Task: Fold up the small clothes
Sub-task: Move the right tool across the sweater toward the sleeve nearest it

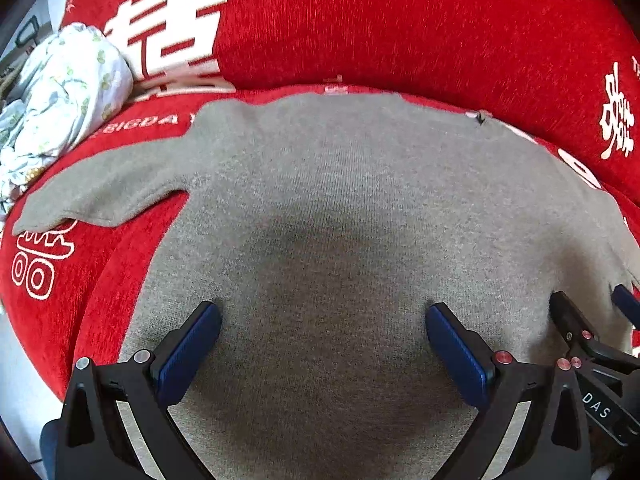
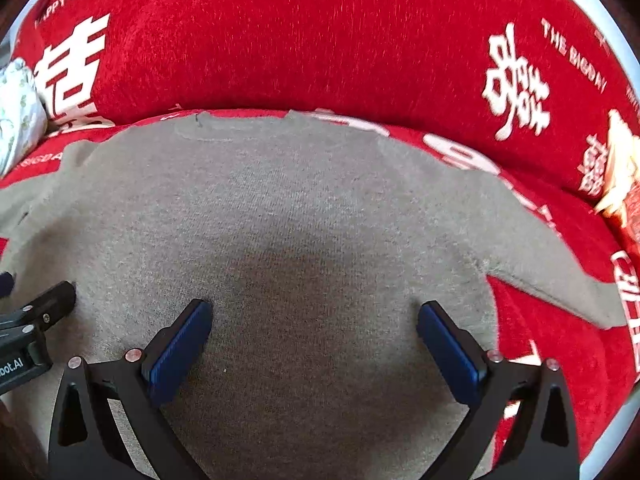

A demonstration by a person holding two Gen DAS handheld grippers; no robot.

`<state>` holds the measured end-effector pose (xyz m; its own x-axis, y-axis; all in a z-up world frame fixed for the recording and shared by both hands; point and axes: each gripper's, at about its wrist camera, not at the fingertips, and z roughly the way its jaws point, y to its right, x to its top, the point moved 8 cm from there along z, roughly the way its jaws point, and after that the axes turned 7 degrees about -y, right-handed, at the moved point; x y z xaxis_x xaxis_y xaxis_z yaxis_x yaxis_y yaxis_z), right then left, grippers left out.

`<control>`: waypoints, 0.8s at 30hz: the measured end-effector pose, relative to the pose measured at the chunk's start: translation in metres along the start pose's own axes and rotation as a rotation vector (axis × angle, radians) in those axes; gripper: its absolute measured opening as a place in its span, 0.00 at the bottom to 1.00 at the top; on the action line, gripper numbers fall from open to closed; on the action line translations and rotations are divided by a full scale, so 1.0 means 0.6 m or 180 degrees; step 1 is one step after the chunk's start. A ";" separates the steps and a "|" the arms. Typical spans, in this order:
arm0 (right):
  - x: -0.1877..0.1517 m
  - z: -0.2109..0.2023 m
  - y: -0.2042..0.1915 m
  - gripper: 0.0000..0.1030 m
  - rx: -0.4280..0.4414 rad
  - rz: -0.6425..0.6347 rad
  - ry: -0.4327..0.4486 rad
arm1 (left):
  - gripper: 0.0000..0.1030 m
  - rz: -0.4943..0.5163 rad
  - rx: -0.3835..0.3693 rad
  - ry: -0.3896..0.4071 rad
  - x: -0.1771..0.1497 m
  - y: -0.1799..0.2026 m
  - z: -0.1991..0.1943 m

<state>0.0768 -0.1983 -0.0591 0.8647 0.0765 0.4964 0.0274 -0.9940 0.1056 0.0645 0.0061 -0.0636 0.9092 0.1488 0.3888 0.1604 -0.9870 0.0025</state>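
Left wrist view: grey sweater (image 1: 340,208) lies flat on red sofa cover (image 1: 400,20).
Left gripper (image 1: 323,320): jaws spread, empty.
Right gripper (image 2: 314,318): likewise released, empty.
Risk: pinching the plush cover along with the knit.

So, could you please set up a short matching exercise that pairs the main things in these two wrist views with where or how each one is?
Things:
1. grey knitted sweater
2. white floral-print cloth bundle
3. left gripper
4. red sofa cover with white lettering

States:
A. bunched at the far left
B. spread flat, sleeves out
C. lies under everything
D. open above the knit

Pairs: 1-B, 2-A, 3-D, 4-C
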 end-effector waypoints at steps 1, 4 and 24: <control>0.002 0.003 0.002 1.00 0.0060 0.0003 -0.0037 | 1.00 0.0003 0.0003 -0.0047 0.001 0.000 0.001; 0.009 0.003 0.002 1.00 0.0102 -0.0101 -0.0049 | 1.00 0.0004 0.0006 -0.0101 0.000 0.001 0.002; 0.074 -0.066 0.007 1.00 0.0213 -0.0397 0.0326 | 1.00 0.0160 0.0218 0.0015 0.040 0.043 -0.041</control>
<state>0.0953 -0.1961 -0.0025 0.7969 0.2039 0.5686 0.1677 -0.9790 0.1160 0.0810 -0.0170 -0.0315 0.9150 0.0987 0.3911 0.1406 -0.9868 -0.0801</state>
